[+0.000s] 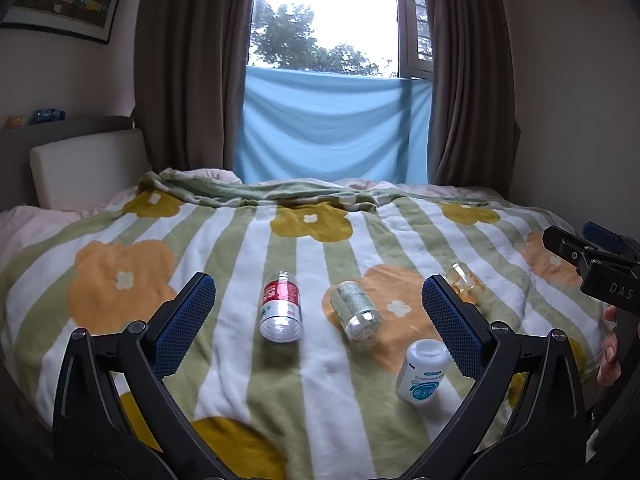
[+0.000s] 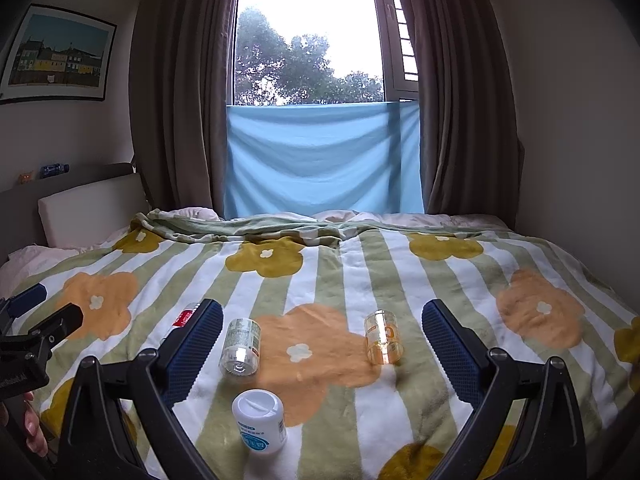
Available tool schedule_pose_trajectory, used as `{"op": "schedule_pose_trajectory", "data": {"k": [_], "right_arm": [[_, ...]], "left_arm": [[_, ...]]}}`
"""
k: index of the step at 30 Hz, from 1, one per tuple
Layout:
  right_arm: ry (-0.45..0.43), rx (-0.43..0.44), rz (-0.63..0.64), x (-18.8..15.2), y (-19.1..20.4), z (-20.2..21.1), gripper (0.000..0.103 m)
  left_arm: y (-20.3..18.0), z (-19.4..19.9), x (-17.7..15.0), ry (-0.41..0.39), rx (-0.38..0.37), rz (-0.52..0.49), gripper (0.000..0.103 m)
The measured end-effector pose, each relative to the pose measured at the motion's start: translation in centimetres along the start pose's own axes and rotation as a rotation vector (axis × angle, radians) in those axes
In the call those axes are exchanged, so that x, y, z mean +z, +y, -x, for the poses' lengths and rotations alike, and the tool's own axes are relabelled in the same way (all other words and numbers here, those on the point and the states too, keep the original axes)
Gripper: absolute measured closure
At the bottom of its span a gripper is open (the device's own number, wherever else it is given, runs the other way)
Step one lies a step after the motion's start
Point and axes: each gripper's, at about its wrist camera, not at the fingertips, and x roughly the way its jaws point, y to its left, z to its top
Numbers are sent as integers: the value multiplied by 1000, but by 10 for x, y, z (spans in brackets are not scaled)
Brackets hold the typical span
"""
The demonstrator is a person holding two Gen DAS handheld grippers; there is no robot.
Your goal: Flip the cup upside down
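Four small containers rest on the flowered blanket [image 1: 224,240]. A clear one with a red label [image 1: 281,306] and a clear one with a pale green label [image 1: 356,310] lie on their sides, bases toward me. An amber one [image 1: 466,282] lies behind my left gripper's right finger. A white bottle [image 1: 424,370] stands tilted nearest me. My left gripper [image 1: 318,296] is open above the blanket, with the two clear containers between its fingers and nothing touched. My right gripper [image 2: 324,316] is also open; the pale-labelled container [image 2: 240,346], the amber one [image 2: 382,336] and the white bottle [image 2: 260,422] lie between its fingers. Its left finger partly hides the red-labelled one [image 2: 186,316].
The soft bed fills the foreground, with a folded blanket ridge [image 1: 260,192] at the far side below a blue cloth [image 1: 332,132] and curtains. A headboard cushion [image 1: 84,164] is at the left. A hand [image 1: 610,352] holds the right gripper at the right edge.
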Motion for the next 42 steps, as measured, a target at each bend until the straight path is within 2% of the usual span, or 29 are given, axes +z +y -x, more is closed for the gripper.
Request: {"op": "schedule_pose_trajectory", "data": {"k": [28,37,42], "right_arm": [[5,-1,-3,2,-1,0,3],[1,-3,-9,3,-1,1,3],[-2,-1,-28,3,-6,6,3]], "left_arm": [[-6,3,-1,-11,3,-17,0],[-13,17,-1,-63,25,-55,0],[-13,20,-1,-65,29,-56,0]]}}
